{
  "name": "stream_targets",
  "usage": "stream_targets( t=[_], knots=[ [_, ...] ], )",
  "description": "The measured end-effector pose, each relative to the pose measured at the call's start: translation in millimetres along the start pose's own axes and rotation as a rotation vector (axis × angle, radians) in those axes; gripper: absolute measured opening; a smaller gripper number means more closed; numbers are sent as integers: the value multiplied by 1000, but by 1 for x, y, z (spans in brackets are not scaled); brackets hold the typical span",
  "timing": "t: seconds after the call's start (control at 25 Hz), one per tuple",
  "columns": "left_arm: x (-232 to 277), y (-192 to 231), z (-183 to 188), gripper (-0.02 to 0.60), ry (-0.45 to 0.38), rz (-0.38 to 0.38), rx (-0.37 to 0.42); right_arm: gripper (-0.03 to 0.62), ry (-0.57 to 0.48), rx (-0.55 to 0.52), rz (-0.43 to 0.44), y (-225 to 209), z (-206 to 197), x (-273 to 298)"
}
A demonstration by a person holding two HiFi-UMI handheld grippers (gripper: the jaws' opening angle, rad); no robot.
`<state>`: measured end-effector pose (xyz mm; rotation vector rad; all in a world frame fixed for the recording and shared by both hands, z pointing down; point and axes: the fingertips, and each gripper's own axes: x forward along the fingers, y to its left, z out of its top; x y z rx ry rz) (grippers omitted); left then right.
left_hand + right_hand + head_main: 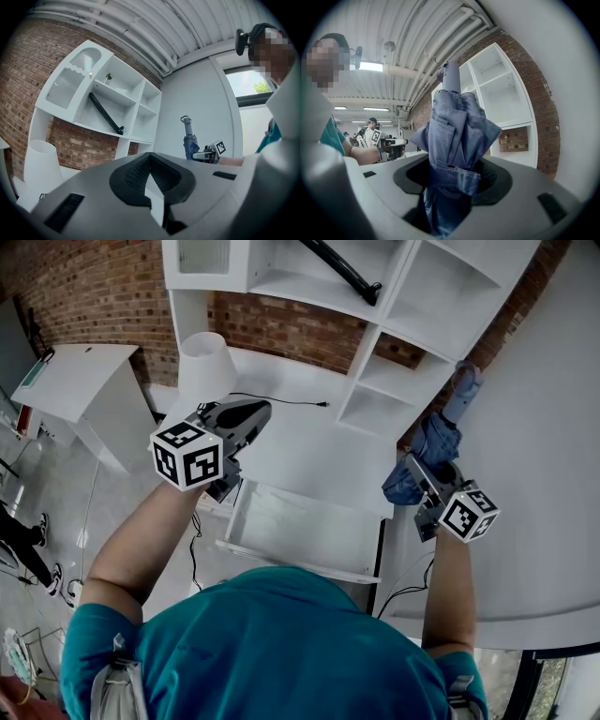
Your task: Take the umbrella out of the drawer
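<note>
The taking-out step looks all but finished: the right gripper [452, 180] is clenched around the folded blue umbrella [457, 126], which stands upright with its handle uppermost, clear of the open white drawer [300, 526] and off to that drawer's right. The left gripper [150, 159] hovers over the drawer's far left corner, jaws together on nothing. What remains, I judge, is carrying the umbrella to a resting place such as the desk top [309, 451] behind the drawer, keeping the grip firm on the slack fabric.
</note>
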<state>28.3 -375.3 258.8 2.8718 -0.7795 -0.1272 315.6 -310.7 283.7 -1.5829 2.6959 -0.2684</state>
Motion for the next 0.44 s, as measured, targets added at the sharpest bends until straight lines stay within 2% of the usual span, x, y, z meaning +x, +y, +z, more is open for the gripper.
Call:
stream_targets(
  t=[0.44],
  knots=[
    [-2, -2, 1, 9, -2, 0, 1, 255, 1, -12, 7, 4, 3, 1]
  ],
)
